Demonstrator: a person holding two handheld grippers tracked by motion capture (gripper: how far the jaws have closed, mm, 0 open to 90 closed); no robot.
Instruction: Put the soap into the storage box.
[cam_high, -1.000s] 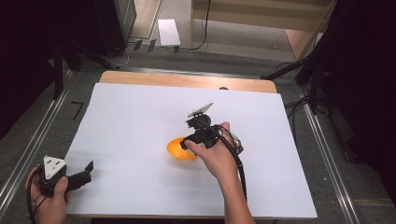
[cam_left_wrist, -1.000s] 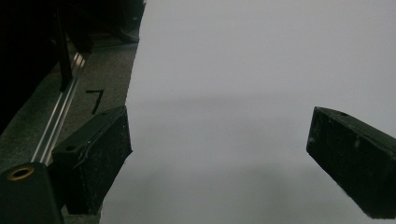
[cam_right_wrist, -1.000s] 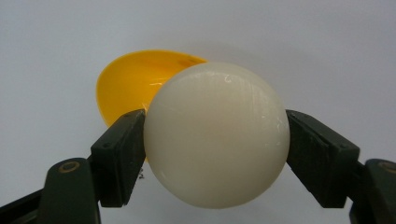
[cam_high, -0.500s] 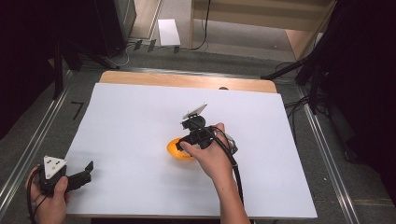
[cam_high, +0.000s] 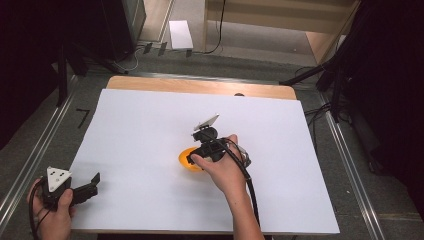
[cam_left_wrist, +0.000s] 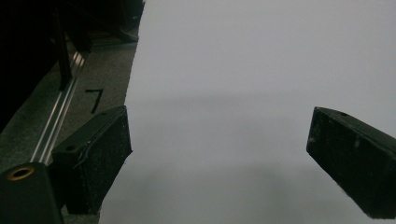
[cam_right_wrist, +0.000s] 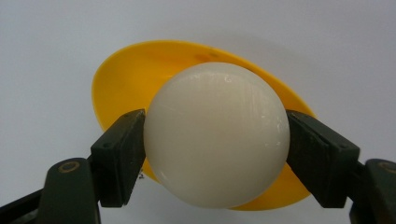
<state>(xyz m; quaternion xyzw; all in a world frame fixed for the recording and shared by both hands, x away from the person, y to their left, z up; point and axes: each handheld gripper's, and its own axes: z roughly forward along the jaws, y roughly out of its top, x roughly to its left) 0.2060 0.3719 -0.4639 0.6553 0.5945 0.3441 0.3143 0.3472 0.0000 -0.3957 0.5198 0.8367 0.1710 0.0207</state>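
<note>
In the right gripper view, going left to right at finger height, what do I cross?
White table sheet → left-side finger → white ball → right-side finger → sheet again. The yellow dish sits behind the ball, so it is left out of the order.

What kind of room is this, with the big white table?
Probably a lab or workshop set up for recording. A plain white board covers the wooden table, black stands and loose black cables ring it, and metal rails run alongside.

White sheet covers the table under both tongs; bare wooden table edge shows along the side far from them. Grey floor beyond, with a white rectangular block and black cables. Black "7" mark on the grey strip just left of the left tongs.
</note>
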